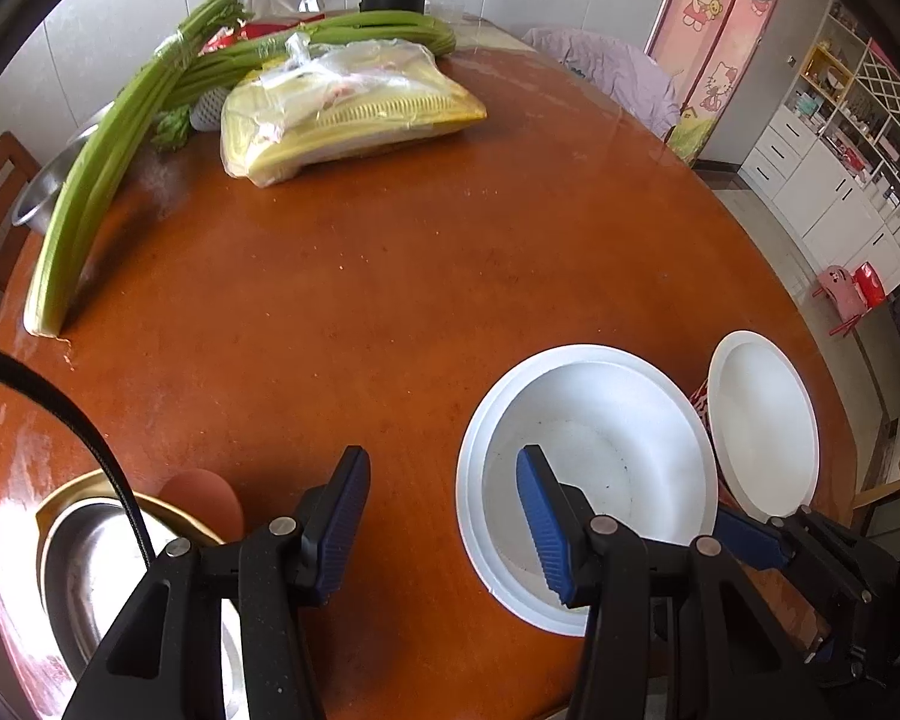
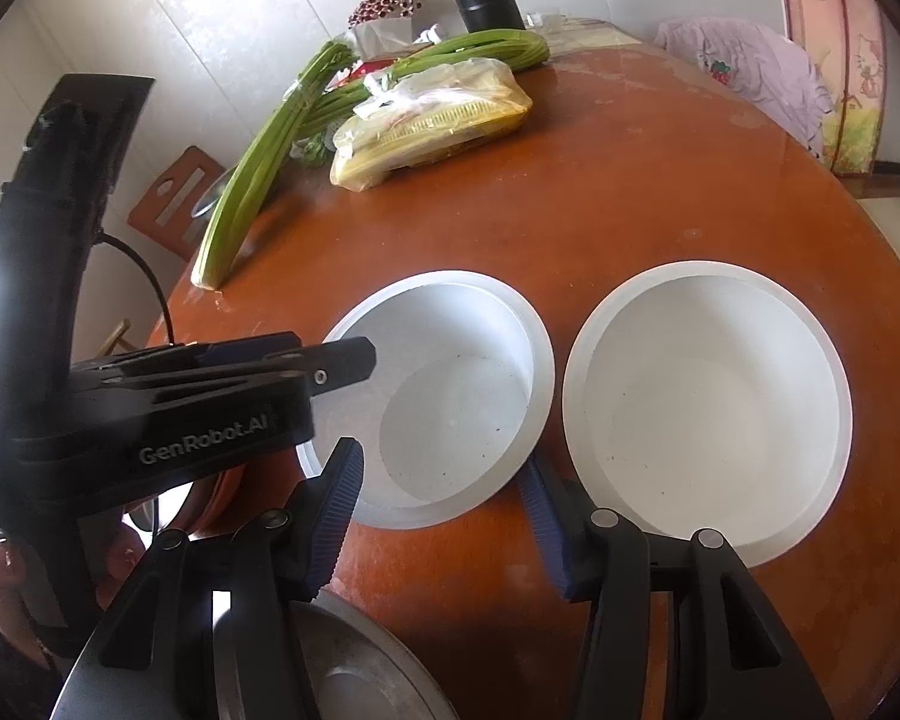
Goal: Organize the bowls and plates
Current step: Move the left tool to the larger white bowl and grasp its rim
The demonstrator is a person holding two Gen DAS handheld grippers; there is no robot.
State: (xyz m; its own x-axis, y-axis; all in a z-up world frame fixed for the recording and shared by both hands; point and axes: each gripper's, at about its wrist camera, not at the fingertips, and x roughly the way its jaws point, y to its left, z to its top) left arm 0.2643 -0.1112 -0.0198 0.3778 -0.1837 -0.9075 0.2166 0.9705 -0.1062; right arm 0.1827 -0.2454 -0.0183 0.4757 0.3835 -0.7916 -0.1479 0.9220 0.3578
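On the round wooden counter (image 2: pixel 660 192): two white bowls side by side, unstacked.
Left gripper (image 1: pixel 444 516) and right gripper (image 2: pixel 444 516) both hover open, empty, near left bowl (image 2: pixel 444 396); right bowl (image 2: pixel 708 408) and metal plate (image 2: pixel 354 678) remain unsorted.
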